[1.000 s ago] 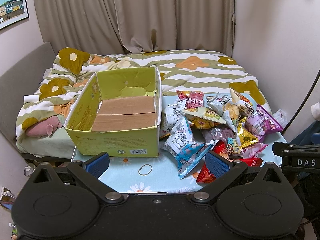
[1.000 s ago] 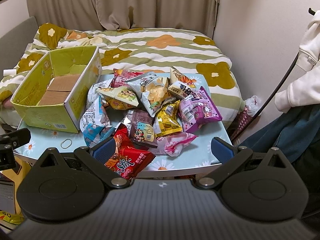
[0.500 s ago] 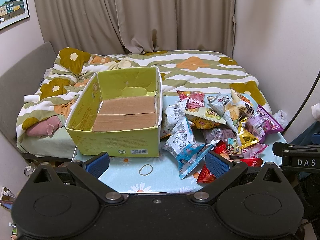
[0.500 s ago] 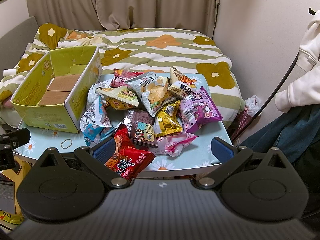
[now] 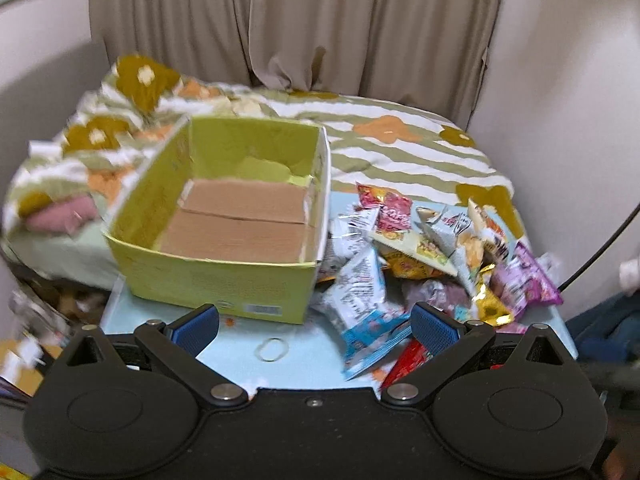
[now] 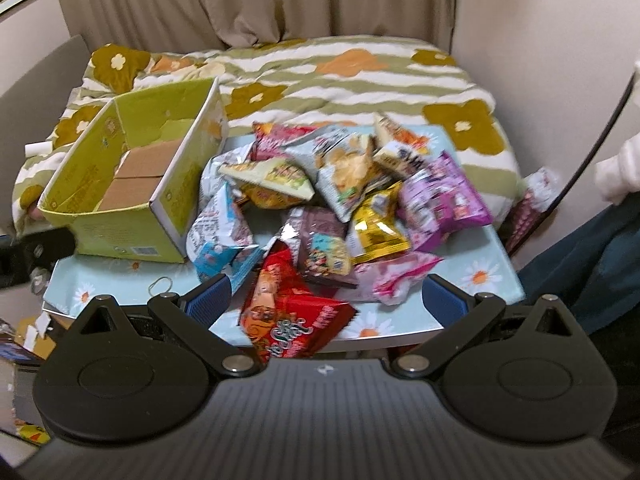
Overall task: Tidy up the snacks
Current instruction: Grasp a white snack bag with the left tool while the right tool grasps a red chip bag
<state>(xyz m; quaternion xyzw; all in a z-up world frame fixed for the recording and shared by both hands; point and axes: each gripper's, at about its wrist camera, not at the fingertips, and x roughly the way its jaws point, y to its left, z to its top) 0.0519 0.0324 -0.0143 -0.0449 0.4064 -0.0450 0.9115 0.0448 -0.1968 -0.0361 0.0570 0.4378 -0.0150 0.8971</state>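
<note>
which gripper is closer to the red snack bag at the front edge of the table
Right. The open right gripper frames the red snack bag between its fingers; the open left gripper sits off to its left, toward the yellow box.

- On your desk (image 6: 486, 276) the box (image 6: 120, 236) stands at the left, with the heap of snack bags (image 6: 340, 196) just beside it on the right.
- A rubber band (image 5: 273, 349) lies on the desk before the box.
- Behind the desk you have the bed (image 6: 360, 76), and behind that the curtain (image 5: 320, 20).
</note>
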